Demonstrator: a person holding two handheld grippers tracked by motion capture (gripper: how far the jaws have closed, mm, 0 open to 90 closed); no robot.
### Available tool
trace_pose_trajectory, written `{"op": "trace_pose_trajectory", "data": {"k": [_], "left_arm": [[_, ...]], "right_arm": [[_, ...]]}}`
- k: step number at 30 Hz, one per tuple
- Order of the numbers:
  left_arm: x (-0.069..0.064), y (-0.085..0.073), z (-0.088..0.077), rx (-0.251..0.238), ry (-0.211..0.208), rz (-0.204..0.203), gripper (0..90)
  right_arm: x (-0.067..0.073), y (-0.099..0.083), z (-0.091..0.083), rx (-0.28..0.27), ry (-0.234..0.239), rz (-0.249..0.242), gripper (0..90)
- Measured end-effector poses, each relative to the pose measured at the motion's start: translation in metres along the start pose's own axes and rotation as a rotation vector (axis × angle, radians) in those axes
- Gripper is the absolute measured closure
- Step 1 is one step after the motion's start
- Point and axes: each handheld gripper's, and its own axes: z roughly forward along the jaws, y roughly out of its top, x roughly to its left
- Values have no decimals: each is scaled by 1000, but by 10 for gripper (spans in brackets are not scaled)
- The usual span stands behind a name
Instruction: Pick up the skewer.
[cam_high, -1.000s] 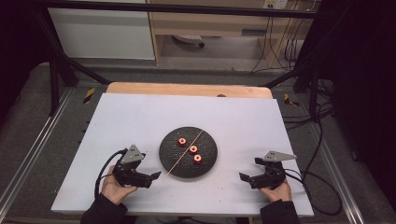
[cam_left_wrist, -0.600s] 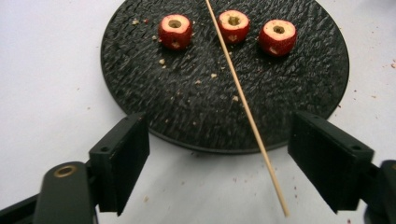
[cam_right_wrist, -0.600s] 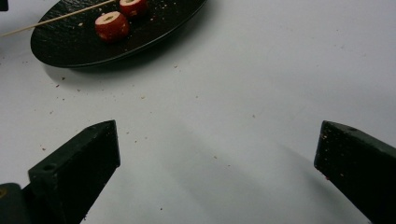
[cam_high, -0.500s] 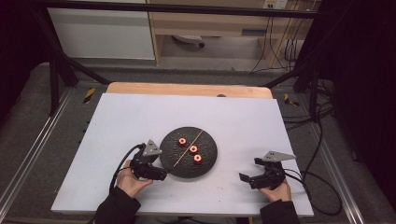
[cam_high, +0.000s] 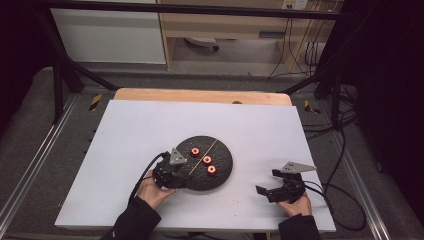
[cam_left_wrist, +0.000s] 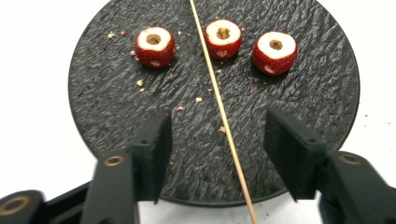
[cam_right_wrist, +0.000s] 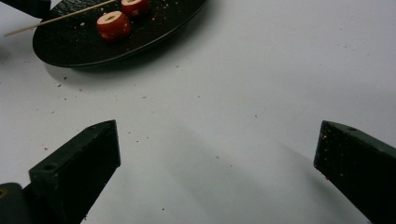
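My left gripper (cam_left_wrist: 217, 140) is over the near-left edge of the round black slate plate (cam_high: 222, 172), jaws apart w/ the thin wooden skewer (cam_left_wrist: 219, 100) running between them, not pinched. 3 cored red fruit pieces (cam_left_wrist: 223, 37) sit on the plate's far half, the skewer passing just beside the middle one. My right gripper (cam_high: 275, 187) rests on the white desk (cam_high: 130, 130) well right of the plate, jaws wide apart, holding nothing.
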Motion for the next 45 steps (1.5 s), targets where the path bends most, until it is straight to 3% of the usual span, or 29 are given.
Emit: {"op": "trace_pose_trajectory", "data": {"k": [5, 13, 21, 37, 45], "left_arm": [[-1, 4, 6, 30, -8, -16, 557], [0, 7, 13, 102, -16, -33, 649], [-3, 10, 17, 150, -25, -27, 754], [-8, 15, 19, 176, 14, -25, 871], [-6, 12, 15, 144, 26, -41, 877]], "right_arm": [[0, 0, 0, 1, 3, 4, 10], [0, 0, 0, 3, 4, 4, 10], [0, 0, 1, 6, 5, 1, 10], [0, 0, 1, 11, 9, 2, 10], [0, 0, 1, 14, 8, -1, 10]]}}
